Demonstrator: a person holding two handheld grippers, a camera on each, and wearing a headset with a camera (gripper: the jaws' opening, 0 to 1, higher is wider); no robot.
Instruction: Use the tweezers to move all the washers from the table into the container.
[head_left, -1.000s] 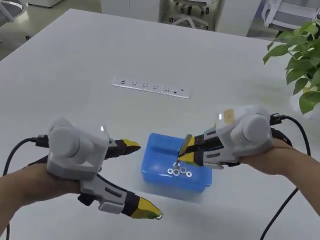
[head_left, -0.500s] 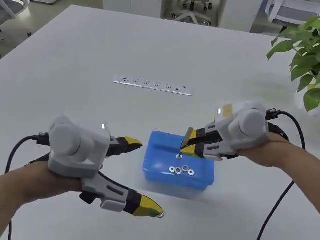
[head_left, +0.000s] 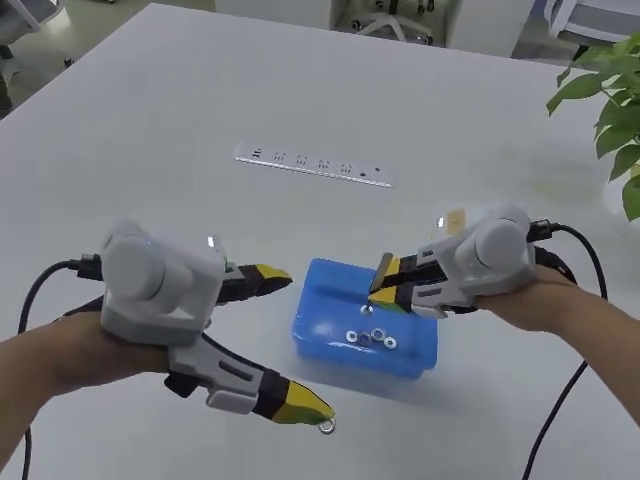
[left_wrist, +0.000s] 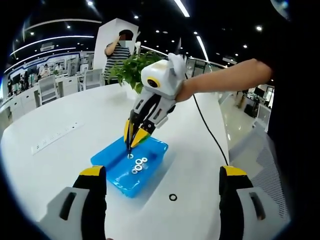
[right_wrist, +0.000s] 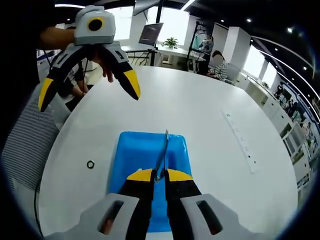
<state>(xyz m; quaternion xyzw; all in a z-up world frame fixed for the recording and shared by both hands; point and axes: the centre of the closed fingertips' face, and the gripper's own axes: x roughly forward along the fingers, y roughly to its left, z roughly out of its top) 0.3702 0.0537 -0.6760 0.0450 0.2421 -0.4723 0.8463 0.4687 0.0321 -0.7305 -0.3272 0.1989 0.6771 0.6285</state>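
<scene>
right gripper (right_wrist: 159, 175): jaws pinched narrow on the tweezers (right_wrist: 163, 150), tips angled down into the container (head_left: 320, 300), so a washer would drop inside its walls.
tweezers' tip: small ring right at it in the left gripper view; cannot tell whether gripped or already let go.
washers (head_left: 370, 340): small cluster lying flat on the container floor, near the middle.
loose washer (head_left: 327, 427): on the surface (head_left: 200, 120), near the container's near side, just beside the left gripper's lower tip.
left gripper (head_left: 290, 345): jaws wide, holding nothing, hovering beside the container; probably parked clear of the tweezers' path.
progress: judged nearly done; one washer seen outside.
next: likely over to the loose washer; thin flat ring, liable to slip.
</scene>
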